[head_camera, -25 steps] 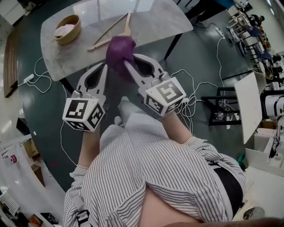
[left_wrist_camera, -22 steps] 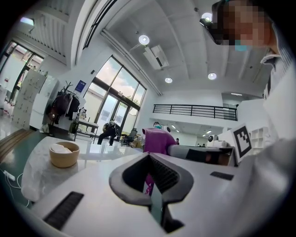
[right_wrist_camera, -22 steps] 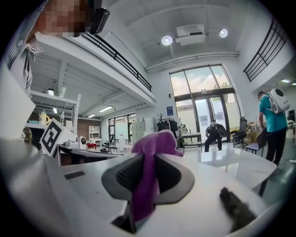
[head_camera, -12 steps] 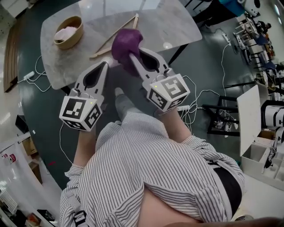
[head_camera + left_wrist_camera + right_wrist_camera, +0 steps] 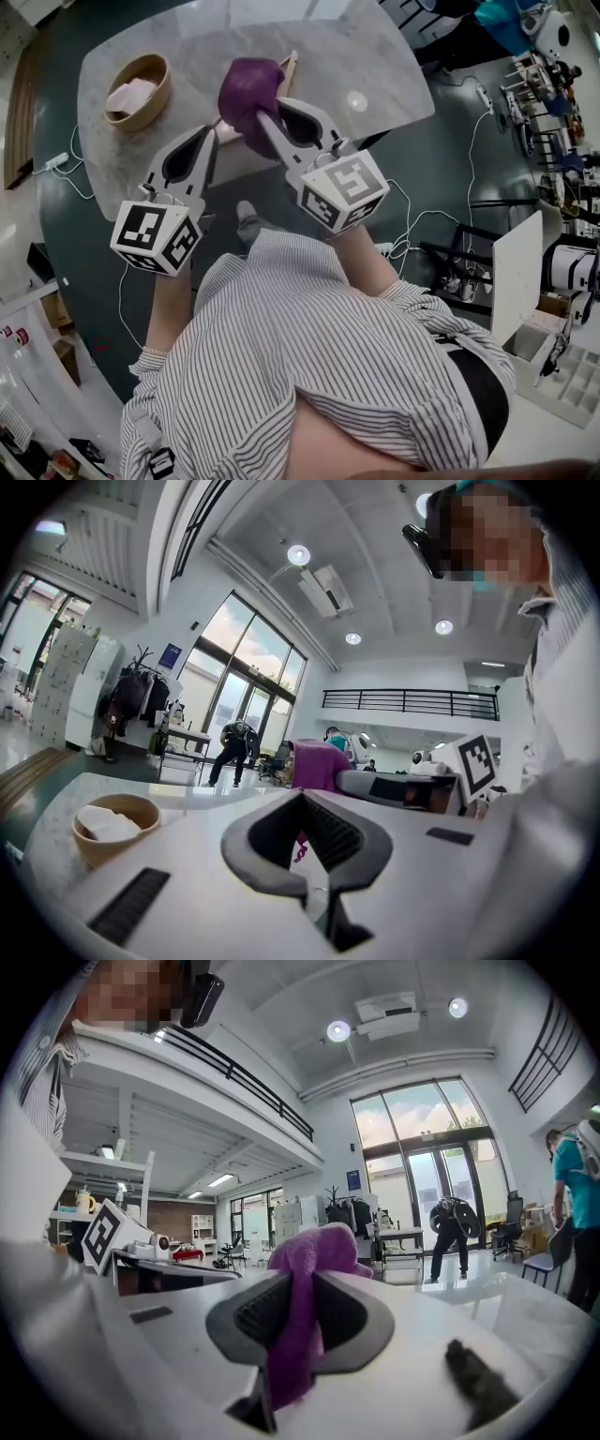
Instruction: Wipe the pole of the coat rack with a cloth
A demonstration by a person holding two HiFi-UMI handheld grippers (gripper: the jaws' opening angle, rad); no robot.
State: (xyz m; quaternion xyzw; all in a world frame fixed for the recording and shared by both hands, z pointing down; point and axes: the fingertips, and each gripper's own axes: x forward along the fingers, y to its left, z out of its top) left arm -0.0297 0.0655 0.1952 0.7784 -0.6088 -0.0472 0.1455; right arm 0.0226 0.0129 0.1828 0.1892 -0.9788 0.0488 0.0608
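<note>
a: what has the right gripper [image 5: 265, 127] got?
b: its jaws are clamped on the purple cloth [image 5: 246, 86]. the cloth bulges out past the tips and hangs down between the pads, in the upper middle of the head view.
a: and the left gripper [image 5: 208, 133]?
b: its jaws are pressed together with nothing between them. it sits just left of the right one, apart from it, tips at the near edge of the marble table [image 5: 375, 56].
a: where's the pole?
b: a wooden bar [image 5: 290, 66] pokes out at the cloth's right, lying on the tabletop. most of it is hidden behind the cloth, so i can't tell whether it is the rack's pole.
a: room around it?
b: there's bare marble right of the cloth, out to the table's right corner. a wooden bowl [image 5: 136, 86] with something pale inside sits at upper left, well apart from both grippers. below the near edge is dark floor [image 5: 441, 131], with a black table leg [image 5: 370, 141] right of the right gripper and loose cables [image 5: 58, 163] at both sides.
</note>
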